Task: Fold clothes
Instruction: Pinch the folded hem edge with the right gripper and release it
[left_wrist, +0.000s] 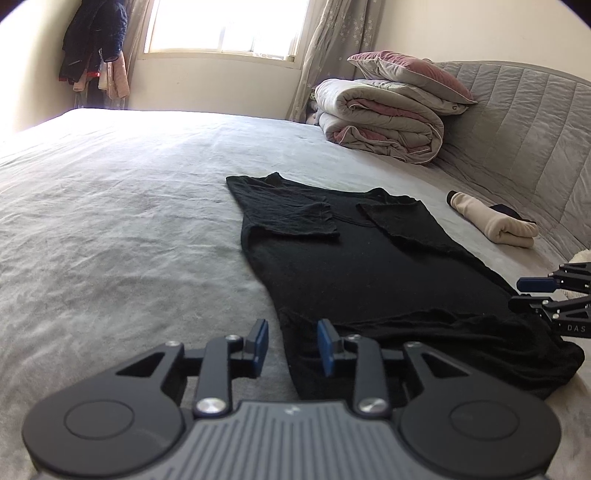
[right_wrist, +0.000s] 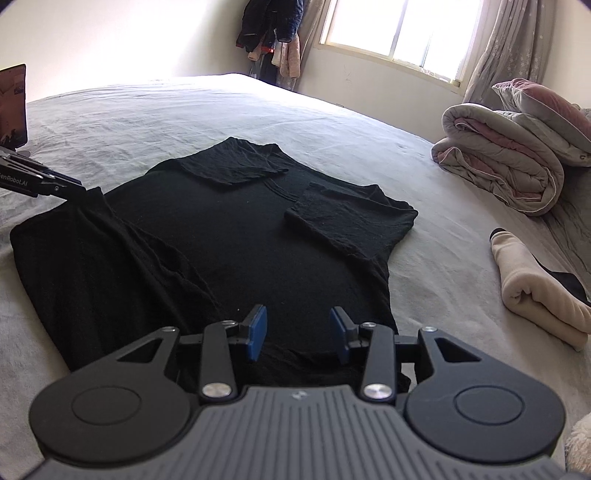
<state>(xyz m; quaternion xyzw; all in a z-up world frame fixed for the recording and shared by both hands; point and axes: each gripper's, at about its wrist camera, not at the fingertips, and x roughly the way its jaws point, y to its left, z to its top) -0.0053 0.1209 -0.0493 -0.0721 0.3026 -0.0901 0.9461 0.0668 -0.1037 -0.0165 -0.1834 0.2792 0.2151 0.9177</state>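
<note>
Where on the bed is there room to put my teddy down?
The biggest bare patch of bed sheet lies left of the black T-shirt, stretching toward the window wall. A smaller strip lies between the shirt and the folded quilt. It is crowded by the headboard, where the quilt, pillow and rolled cream garment sit.

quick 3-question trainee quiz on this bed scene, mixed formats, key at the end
1. True or false: both short sleeves of the black knit T-shirt are folded in over its body.
2. The rolled cream fleece garment lies: A) on the T-shirt B) beside it on the grey bedsheet C) on the folded grey-and-pink quilt.
3. Fill in: the right gripper has its jaws ____.

Key: 1 true; 2 B; 3 open.
</note>
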